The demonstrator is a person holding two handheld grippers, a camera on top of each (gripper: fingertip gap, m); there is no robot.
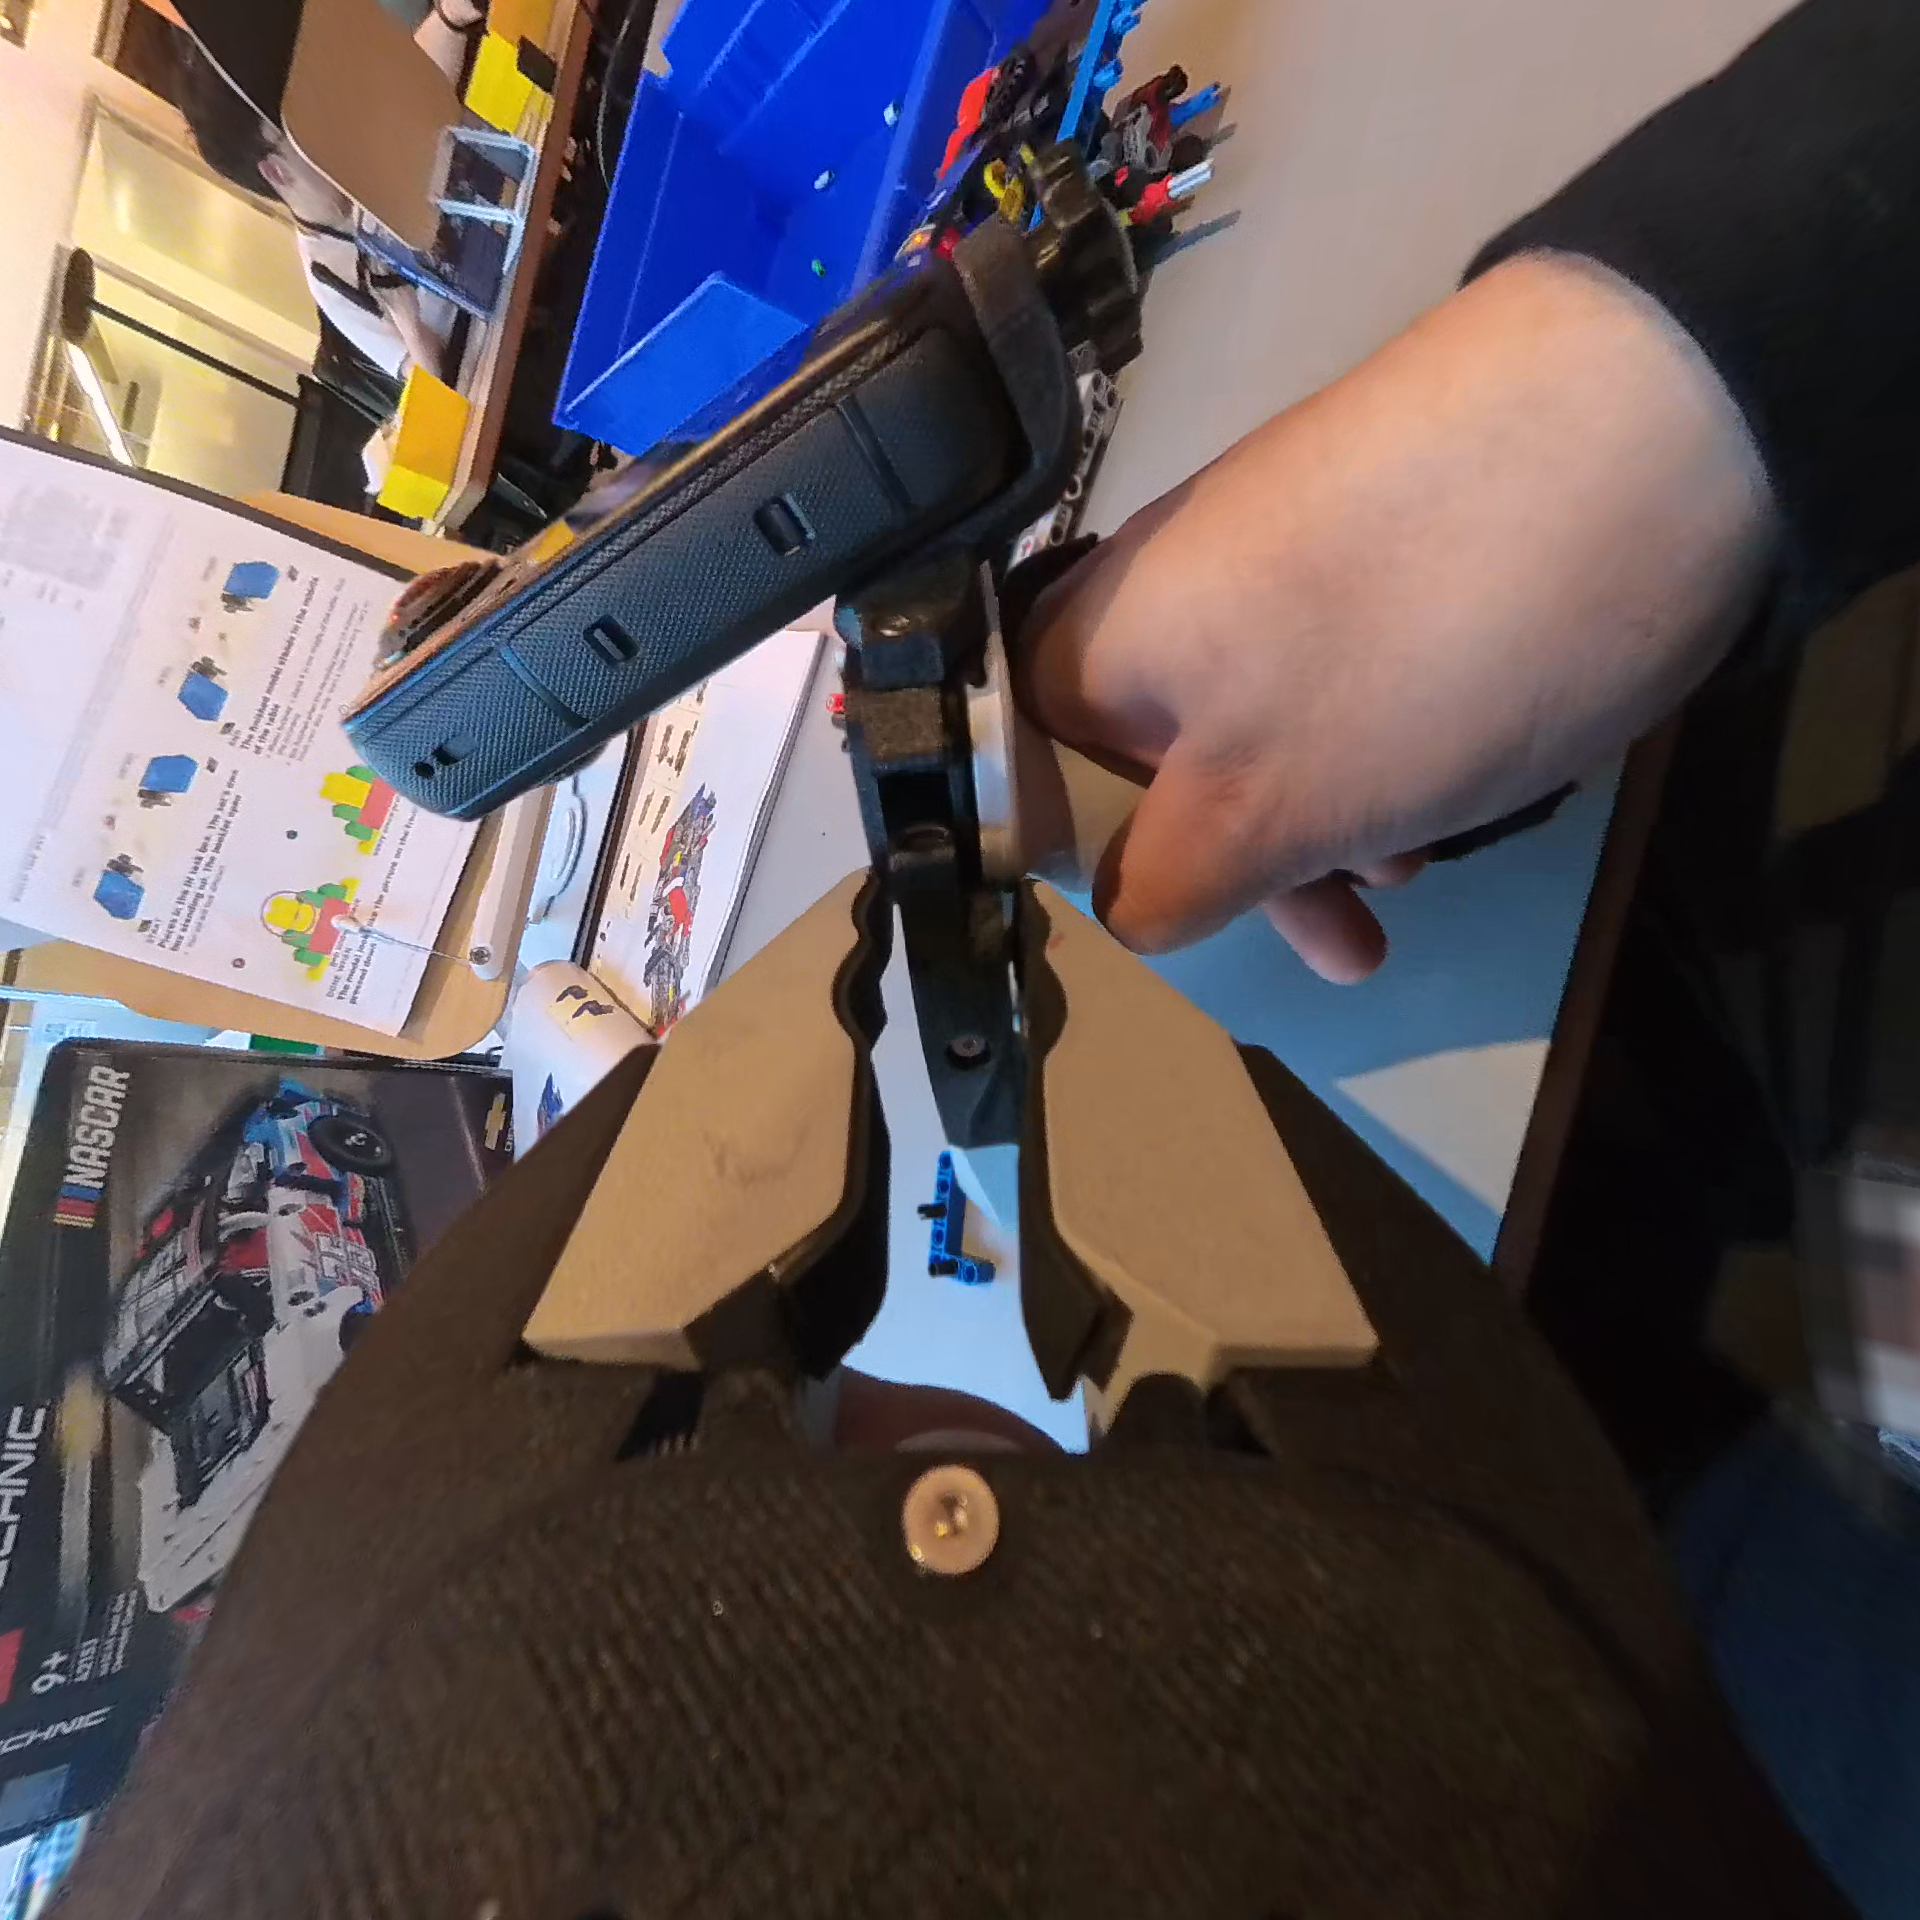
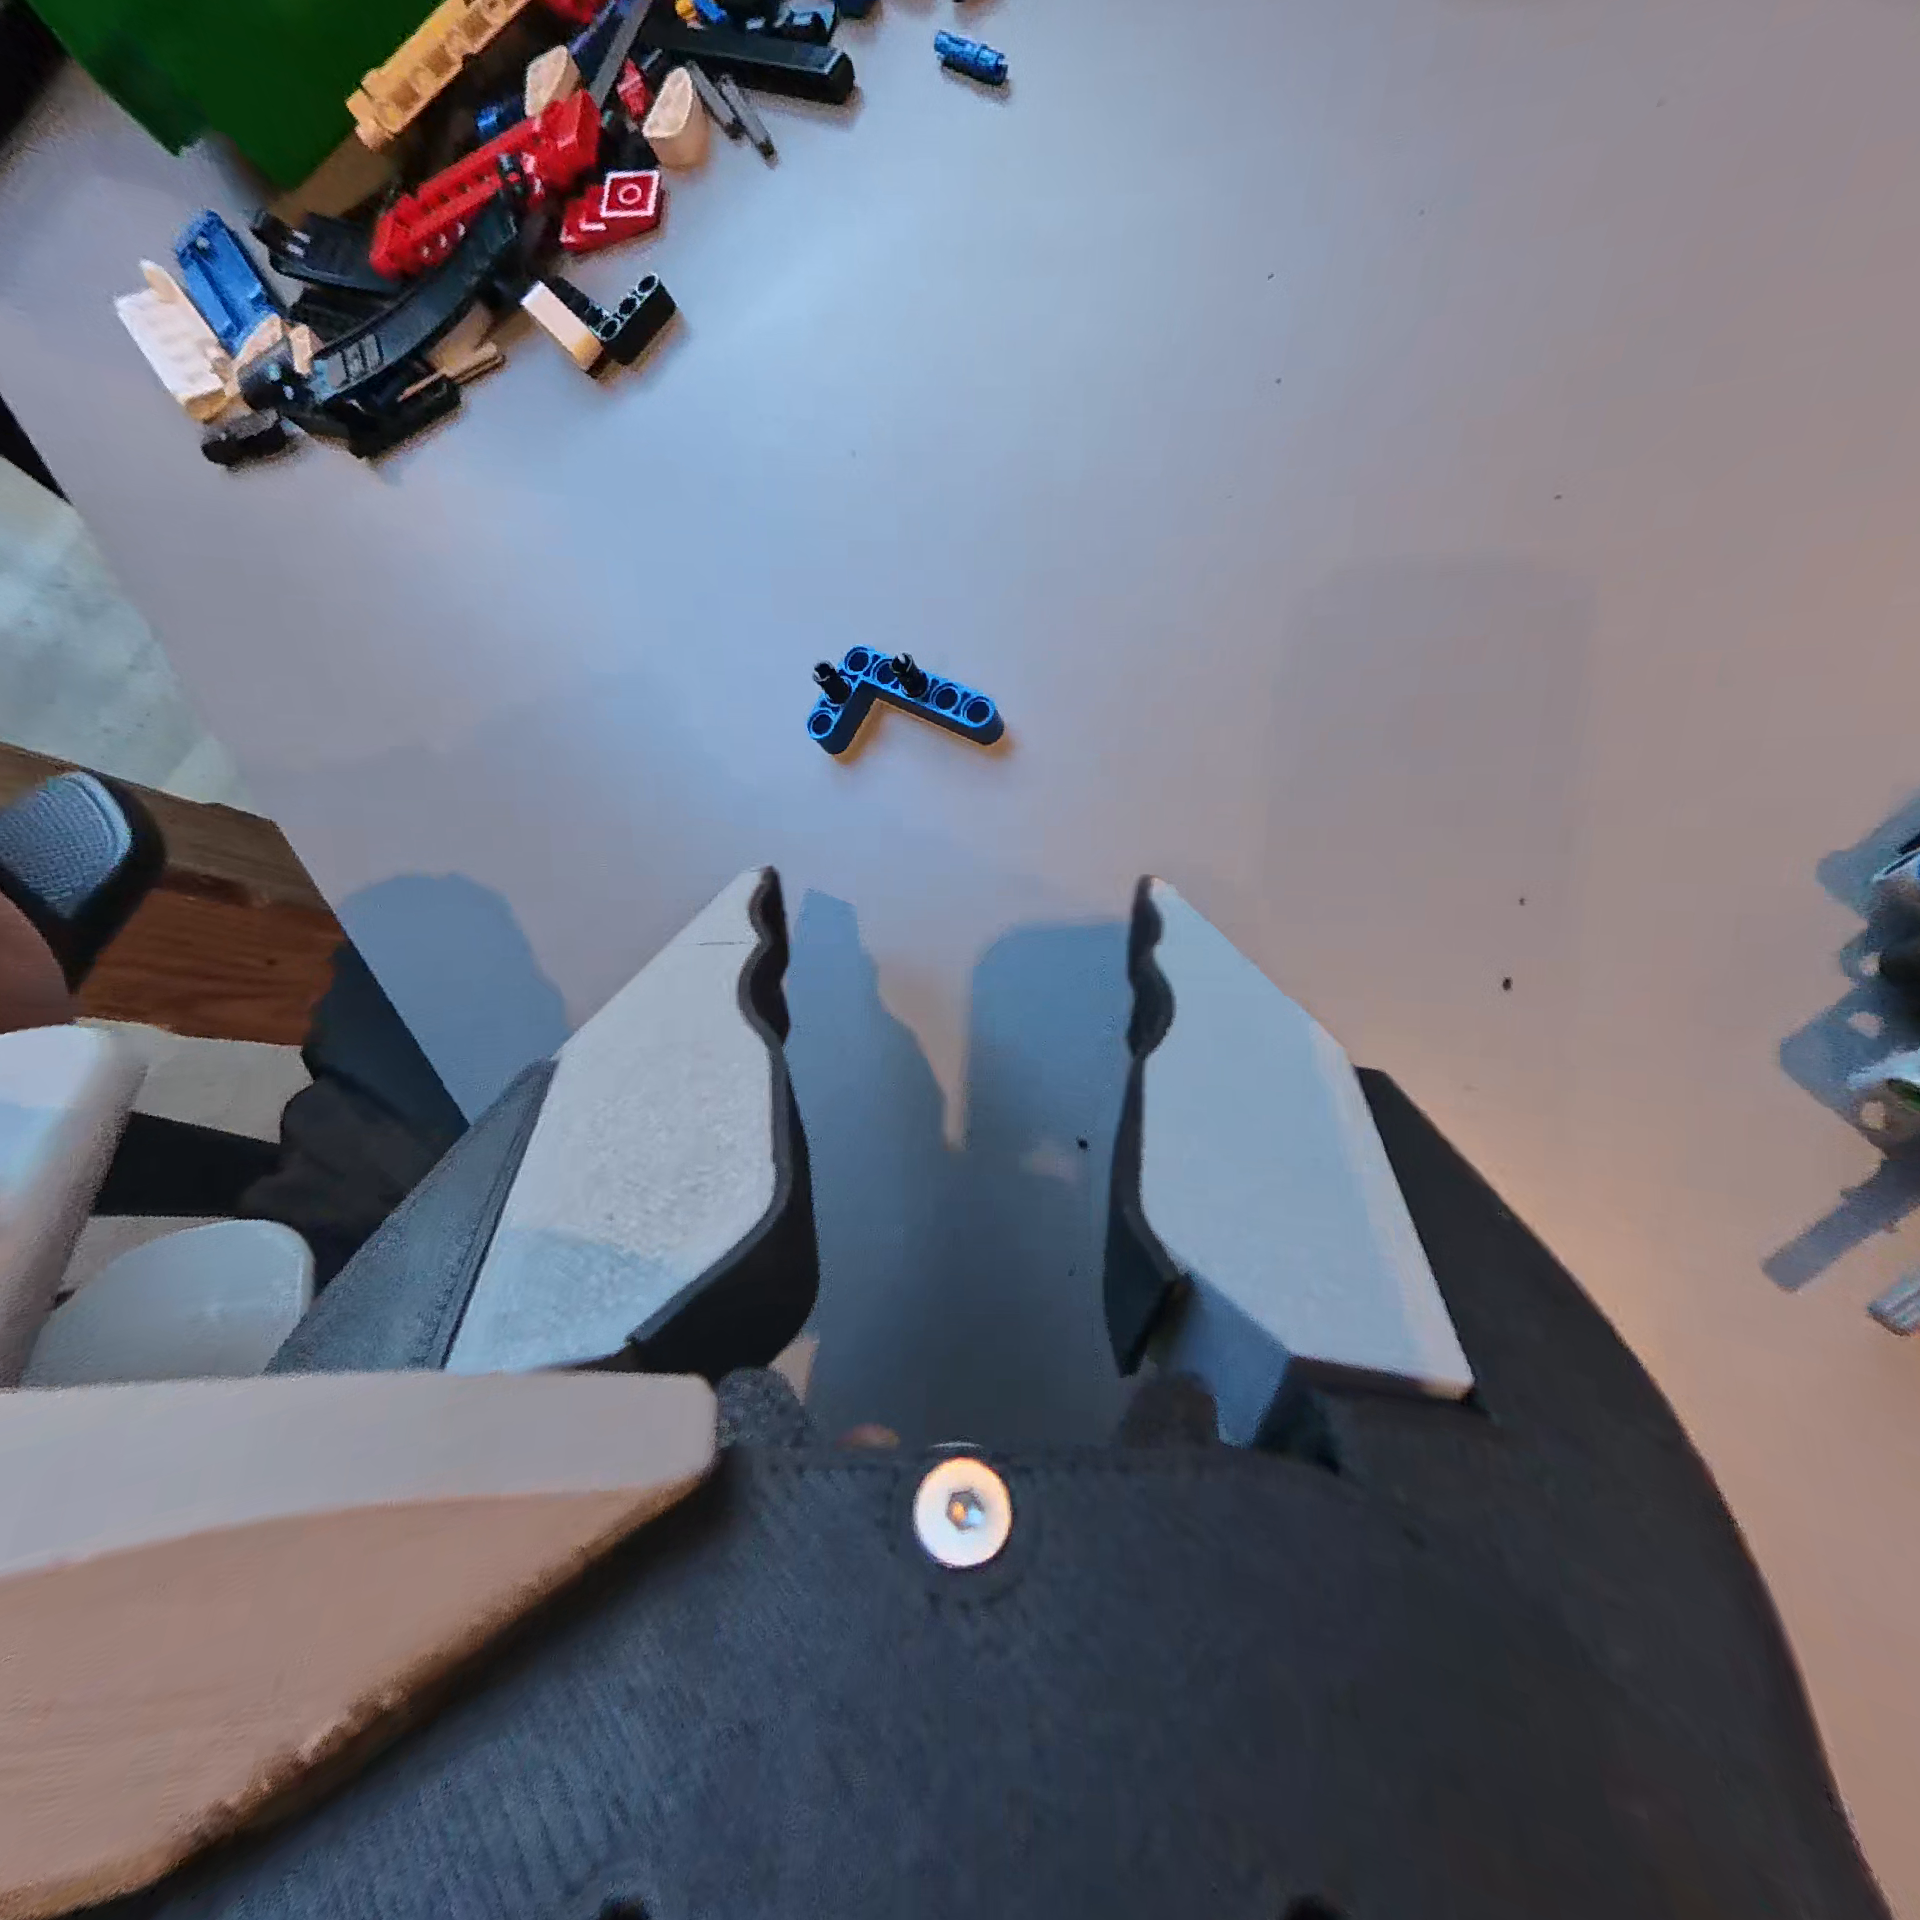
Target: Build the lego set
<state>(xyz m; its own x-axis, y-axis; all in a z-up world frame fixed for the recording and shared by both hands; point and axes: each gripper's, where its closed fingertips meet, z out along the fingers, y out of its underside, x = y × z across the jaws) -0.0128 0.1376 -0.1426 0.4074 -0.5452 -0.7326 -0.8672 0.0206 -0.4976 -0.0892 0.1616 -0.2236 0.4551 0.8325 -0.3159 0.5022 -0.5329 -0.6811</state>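
while right gripper (image 2: 956, 914) gapes, beam (image 2: 902, 698) perhaps untouched.

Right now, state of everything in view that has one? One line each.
Left gripper: jaws slightly apart, holding nothing.
Right gripper: jaws wide open, empty, above the table.
Blue L-shaped beam: flat on the table, two black pins standing in it, ungripped.
Loose parts pile: unsorted heap.
Instruction booklet: lying open.
Lego box: lying flat.
Blue bin: open-topped, contents unseen.

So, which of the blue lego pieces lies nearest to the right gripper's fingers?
The blue L-shaped beam with two black pins, alone mid-table; the small blue connector pin lies farther off.
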